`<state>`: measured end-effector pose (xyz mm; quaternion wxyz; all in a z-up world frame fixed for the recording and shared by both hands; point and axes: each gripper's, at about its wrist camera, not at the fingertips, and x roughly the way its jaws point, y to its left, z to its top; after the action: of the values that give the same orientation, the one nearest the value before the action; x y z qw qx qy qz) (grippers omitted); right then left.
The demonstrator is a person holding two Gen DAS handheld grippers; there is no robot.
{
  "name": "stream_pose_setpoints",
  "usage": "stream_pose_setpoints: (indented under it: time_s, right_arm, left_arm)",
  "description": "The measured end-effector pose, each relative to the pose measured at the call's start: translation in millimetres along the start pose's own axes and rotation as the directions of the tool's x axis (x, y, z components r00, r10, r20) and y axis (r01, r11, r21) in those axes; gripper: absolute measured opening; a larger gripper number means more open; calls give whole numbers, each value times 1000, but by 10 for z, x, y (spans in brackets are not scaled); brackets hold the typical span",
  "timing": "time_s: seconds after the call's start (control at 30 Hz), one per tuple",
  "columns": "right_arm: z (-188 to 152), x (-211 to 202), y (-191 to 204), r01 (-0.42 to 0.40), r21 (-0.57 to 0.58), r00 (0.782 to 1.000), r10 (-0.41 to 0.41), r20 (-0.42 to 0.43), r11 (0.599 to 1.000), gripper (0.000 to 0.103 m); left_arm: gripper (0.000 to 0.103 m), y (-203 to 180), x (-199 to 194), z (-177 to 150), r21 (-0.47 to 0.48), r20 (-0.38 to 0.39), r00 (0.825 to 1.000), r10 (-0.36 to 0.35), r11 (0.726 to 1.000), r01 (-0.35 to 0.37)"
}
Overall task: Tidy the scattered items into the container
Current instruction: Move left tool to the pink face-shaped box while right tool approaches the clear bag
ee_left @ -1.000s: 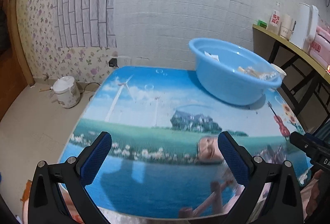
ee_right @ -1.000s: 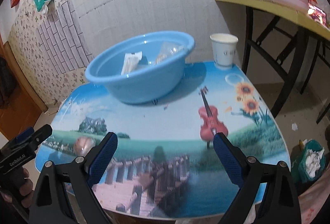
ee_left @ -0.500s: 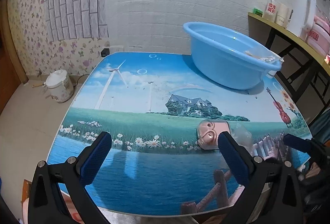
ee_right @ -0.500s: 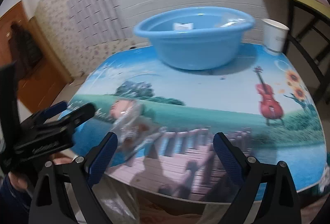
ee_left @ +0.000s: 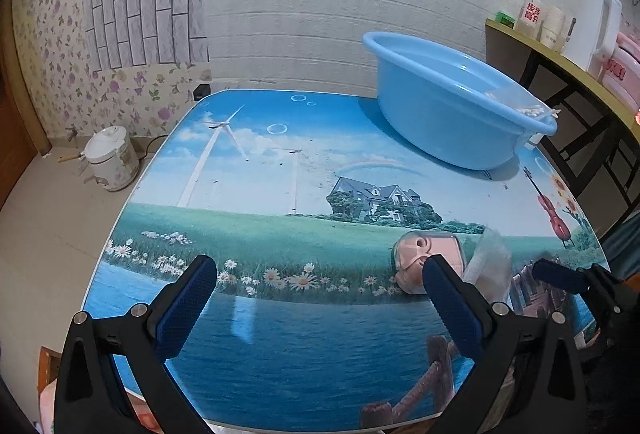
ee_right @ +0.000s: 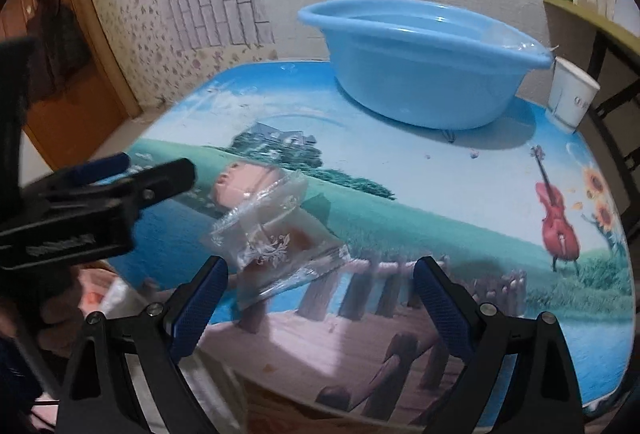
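Right wrist view showed the clear packet (ee_right: 276, 230) lying on the desk (ee_right: 460, 194) near its front edge, just ahead of the right claw (ee_right: 320, 302) and toward its left finger, long axis slanting away to the right; that claw stood wide apart, gripping nothing. Left claw (ee_left: 320, 310) was equally wide and empty, the packet (ee_left: 436, 262) beside its right finger; the right arm looked nearer; the blue basin (ee_left: 452, 106) sat well beyond, at the desk's far side.

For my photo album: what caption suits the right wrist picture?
Open tongs near a clear plastic packet on the table, blue basin beyond.
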<state>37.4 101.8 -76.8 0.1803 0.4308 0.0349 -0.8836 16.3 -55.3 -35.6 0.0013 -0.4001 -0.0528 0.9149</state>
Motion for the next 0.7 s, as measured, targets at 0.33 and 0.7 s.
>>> stream_pose_setpoints:
  time_s: [0.33, 0.7]
  right_arm:
    - [23, -19, -458, 71, 133, 997, -73, 11, 989, 95]
    - [40, -50, -619, 74, 170, 997, -79, 20, 983, 95]
  left_arm:
    - [103, -311, 72, 11, 91, -14, 999, -52, 994, 53]
    - [103, -431, 339, 32, 72, -85, 995, -58, 995, 64]
